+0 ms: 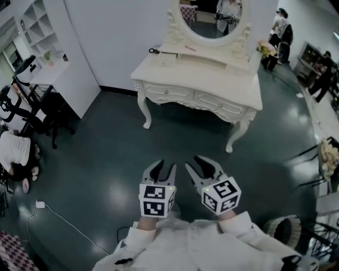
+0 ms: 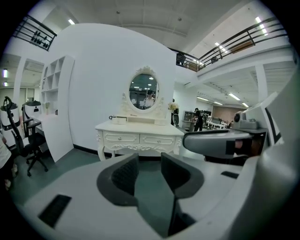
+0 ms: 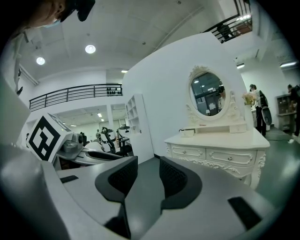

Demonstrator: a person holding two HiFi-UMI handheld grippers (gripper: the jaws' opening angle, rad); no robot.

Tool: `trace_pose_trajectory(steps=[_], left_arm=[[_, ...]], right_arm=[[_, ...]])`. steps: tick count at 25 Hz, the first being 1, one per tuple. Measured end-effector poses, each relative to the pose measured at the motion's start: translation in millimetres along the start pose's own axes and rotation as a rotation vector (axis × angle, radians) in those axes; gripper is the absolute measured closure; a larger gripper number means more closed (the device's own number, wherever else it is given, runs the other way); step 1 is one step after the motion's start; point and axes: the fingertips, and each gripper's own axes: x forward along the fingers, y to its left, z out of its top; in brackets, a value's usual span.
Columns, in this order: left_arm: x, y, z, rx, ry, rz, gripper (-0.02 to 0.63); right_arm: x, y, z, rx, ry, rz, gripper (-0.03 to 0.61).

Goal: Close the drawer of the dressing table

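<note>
The white carved dressing table (image 1: 212, 79) with an oval mirror (image 1: 212, 16) stands against the far wall, some way ahead of me across the dark floor. Its two drawer fronts (image 1: 168, 93) (image 1: 220, 106) look flush with the frame. In the left gripper view the table (image 2: 140, 127) is straight ahead; in the right gripper view the table (image 3: 220, 139) lies to the right. My left gripper (image 1: 163, 170) (image 2: 149, 161) and right gripper (image 1: 200, 168) (image 3: 147, 166) are side by side low in the head view, both open, with nothing between the jaws.
A white shelf unit (image 1: 47, 42) and an exercise bike (image 1: 21, 100) stand at the left, with a person (image 1: 16, 151) low on the floor beside them. A cable and plug (image 1: 40, 204) trail across the floor. People (image 1: 280, 32) and chairs (image 1: 318, 159) are at the right.
</note>
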Motion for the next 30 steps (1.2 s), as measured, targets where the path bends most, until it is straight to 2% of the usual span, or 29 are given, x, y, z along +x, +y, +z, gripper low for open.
trace_pose_trajectory(steps=[8, 15, 24, 30], left_arm=[[43.2, 78.4, 43.1, 0.026, -0.021, -0.017, 0.483], [81.7, 132.6, 70.7, 0.048, -0.026, -0.038, 0.483], [109.6, 149.2, 68.2, 0.032, 0.006, -0.115, 0.483], [121.8, 163.7, 73.4, 0.001, 0.005, -0.119, 0.483]], right_arm=[[93.1, -7.0, 31.9, -0.020, -0.005, 0.002, 0.457], [152.7, -24.6, 53.1, -0.017, -0.018, -0.041, 0.457], [177.7, -32.6, 63.7, 0.012, -0.044, -0.056, 0.457], [200.0, -42.8, 67.2, 0.016, -0.031, -0.062, 0.457]])
